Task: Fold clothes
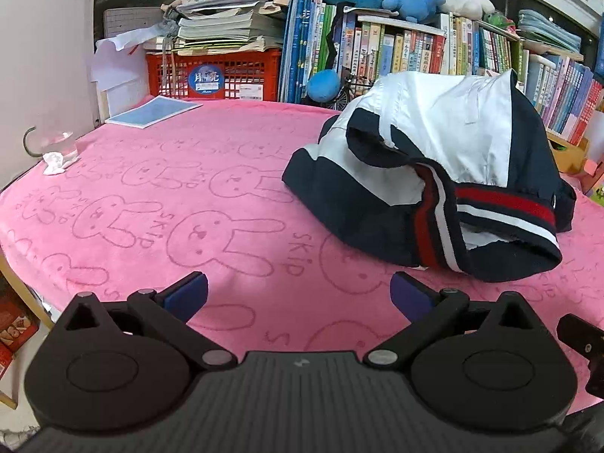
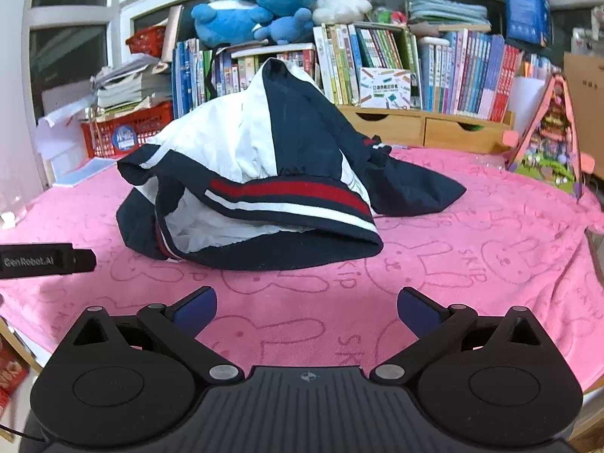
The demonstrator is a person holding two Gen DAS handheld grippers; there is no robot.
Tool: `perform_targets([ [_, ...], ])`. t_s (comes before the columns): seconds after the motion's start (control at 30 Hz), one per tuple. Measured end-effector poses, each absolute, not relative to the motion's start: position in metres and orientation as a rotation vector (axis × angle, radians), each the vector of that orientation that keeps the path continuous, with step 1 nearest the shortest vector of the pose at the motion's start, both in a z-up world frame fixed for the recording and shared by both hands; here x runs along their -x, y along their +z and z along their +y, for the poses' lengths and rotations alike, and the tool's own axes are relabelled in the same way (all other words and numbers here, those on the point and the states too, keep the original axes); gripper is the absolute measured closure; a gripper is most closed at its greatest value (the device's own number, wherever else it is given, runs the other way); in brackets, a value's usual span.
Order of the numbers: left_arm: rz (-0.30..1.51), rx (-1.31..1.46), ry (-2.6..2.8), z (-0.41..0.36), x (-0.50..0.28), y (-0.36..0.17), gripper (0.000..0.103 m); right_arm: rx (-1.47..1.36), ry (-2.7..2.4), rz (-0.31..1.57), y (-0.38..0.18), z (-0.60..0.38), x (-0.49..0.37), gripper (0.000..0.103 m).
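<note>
A navy and white jacket [image 1: 434, 173] with red and white stripes lies crumpled in a heap on the pink bunny-print cloth [image 1: 170, 196]. It also shows in the right wrist view [image 2: 264, 177], heaped at the middle of the table. My left gripper [image 1: 298, 294] is open and empty, low over the cloth, short of the jacket's near left edge. My right gripper [image 2: 306, 307] is open and empty, in front of the jacket's striped hem. The left gripper's body [image 2: 45, 260] shows at the left edge of the right wrist view.
Shelves of books [image 2: 434, 71] and plush toys [image 2: 271, 0] line the back. A red crate [image 1: 211, 75] with paper stacks stands back left. A blue booklet [image 1: 154, 111] and a glass [image 1: 60, 143] lie at the left. A model house [image 2: 547, 139] stands right.
</note>
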State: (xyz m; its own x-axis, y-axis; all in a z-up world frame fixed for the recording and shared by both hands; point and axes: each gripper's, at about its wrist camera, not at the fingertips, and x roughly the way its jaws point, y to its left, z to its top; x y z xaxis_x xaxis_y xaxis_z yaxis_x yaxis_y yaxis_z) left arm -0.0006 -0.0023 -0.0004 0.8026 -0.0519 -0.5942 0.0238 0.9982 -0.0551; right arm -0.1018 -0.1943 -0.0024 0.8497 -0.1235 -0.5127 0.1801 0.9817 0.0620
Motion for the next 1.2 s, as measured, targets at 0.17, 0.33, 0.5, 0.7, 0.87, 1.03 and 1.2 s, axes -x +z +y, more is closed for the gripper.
perform_targets([
  [0.17,0.621,0.017,-0.082,-0.025,0.007,-0.005,0.000,-0.062,-0.178,0.546,-0.009,-0.189,0.102,0.000],
  [0.33,0.624,-0.012,-0.120,-0.042,0.012,-0.008,0.000,-0.093,-0.162,0.607,-0.013,-0.192,0.095,0.000],
  [0.5,0.600,-0.036,-0.161,-0.053,0.004,-0.008,0.000,-0.098,-0.159,0.568,-0.013,-0.190,0.097,0.000],
  [0.7,0.382,-0.046,-0.168,-0.057,-0.041,0.043,0.000,-0.111,-0.216,0.302,0.022,-0.206,0.088,0.000],
  [0.87,0.128,-0.024,-0.127,-0.066,-0.070,0.066,0.000,-0.021,-0.349,-0.072,0.035,-0.223,0.059,0.000],
  [1.03,0.107,-0.058,-0.080,-0.084,-0.094,0.036,0.000,0.111,-0.398,-0.105,0.019,-0.231,0.012,0.000],
  [1.2,0.184,-0.030,-0.102,-0.082,-0.098,0.000,0.000,0.105,-0.378,-0.055,-0.001,-0.226,0.003,0.000],
])
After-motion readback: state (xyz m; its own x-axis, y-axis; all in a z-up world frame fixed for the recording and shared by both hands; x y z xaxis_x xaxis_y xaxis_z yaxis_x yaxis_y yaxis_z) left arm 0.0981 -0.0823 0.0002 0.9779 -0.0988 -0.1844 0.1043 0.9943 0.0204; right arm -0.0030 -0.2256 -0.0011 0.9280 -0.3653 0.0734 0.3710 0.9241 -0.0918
